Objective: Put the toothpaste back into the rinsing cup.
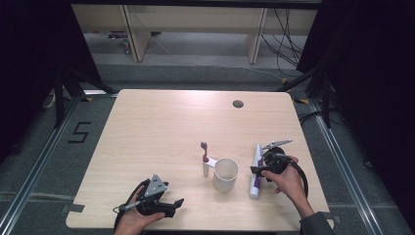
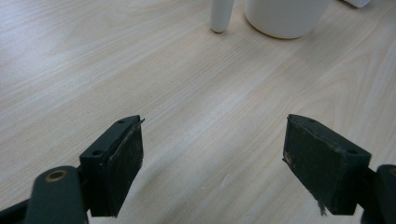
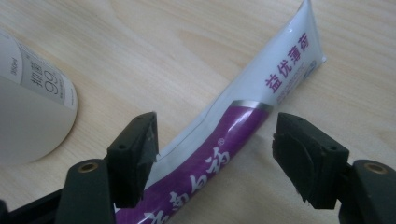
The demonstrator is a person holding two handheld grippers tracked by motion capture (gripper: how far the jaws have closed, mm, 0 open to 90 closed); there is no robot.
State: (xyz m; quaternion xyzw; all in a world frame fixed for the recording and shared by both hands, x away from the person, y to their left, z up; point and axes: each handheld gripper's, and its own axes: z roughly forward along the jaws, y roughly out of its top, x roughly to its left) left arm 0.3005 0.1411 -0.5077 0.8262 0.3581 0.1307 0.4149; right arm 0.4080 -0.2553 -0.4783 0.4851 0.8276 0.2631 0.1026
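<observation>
The table [image 1: 161, 127] in the middle of the high view is pale wood with fine straight grain and one dark grey round spot near its upper right. The mug [image 1: 225, 174], right of centre, is plain white. The toothbrush [image 1: 205, 155] just left of it is white with a pink-red neck and a grey head. The toothpaste tube [image 3: 243, 126], crossing the right gripper view diagonally, is white above and purple below, split by a silver band, with purple characters on the white and white ones on the purple. Both views' jaws are matt black with brass-coloured rivets.

A pale wooden table [image 1: 161, 127] bears a white cup [image 1: 225, 174], a toothbrush [image 1: 205, 157] and a toothpaste tube [image 1: 255, 171].
</observation>
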